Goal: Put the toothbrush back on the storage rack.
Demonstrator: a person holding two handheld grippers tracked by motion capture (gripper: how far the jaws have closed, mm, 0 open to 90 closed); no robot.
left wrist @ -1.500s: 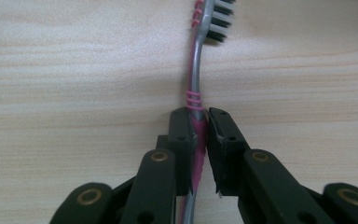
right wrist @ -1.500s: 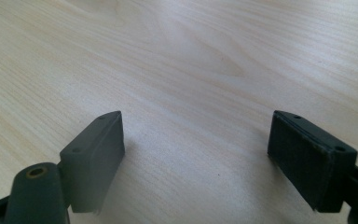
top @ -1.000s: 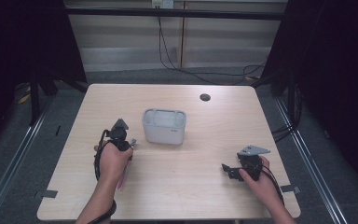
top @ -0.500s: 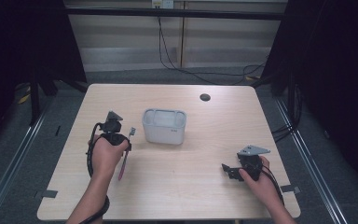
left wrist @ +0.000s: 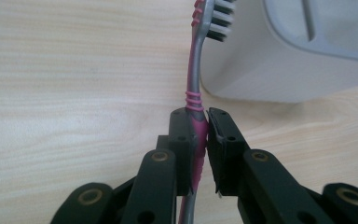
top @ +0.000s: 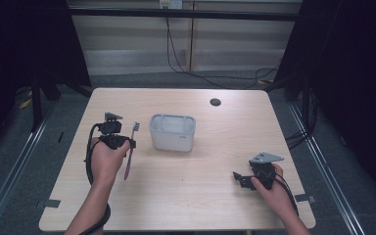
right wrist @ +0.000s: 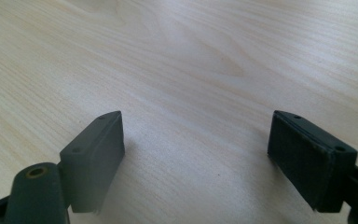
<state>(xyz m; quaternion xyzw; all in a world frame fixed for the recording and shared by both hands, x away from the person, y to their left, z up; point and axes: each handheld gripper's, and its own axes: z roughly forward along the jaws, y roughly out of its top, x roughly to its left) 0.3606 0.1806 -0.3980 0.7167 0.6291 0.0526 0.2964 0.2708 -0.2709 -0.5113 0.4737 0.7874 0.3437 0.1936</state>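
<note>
A pink and grey toothbrush (top: 130, 149) is clamped by its handle in my left gripper (top: 129, 143), left of the pale grey holder box (top: 172, 132). In the left gripper view the jaws are shut on the pink handle (left wrist: 195, 100) around my left gripper's tip (left wrist: 199, 128). The bristle head points away, close beside the rounded wall of the box (left wrist: 298, 60). My right gripper (top: 238, 177) rests low over the table at the near right. Its jaws stand wide apart over bare wood in the right gripper view (right wrist: 196, 154).
A small black round spot (top: 215, 102) lies on the light wooden table (top: 191, 205) at the far side, right of centre. Dark floor, metal rails and cables surround the table.
My left hand has risen and shifted slightly left with the toothbrush in its jaws, which now hangs beside the box. The right hand has stayed put.
</note>
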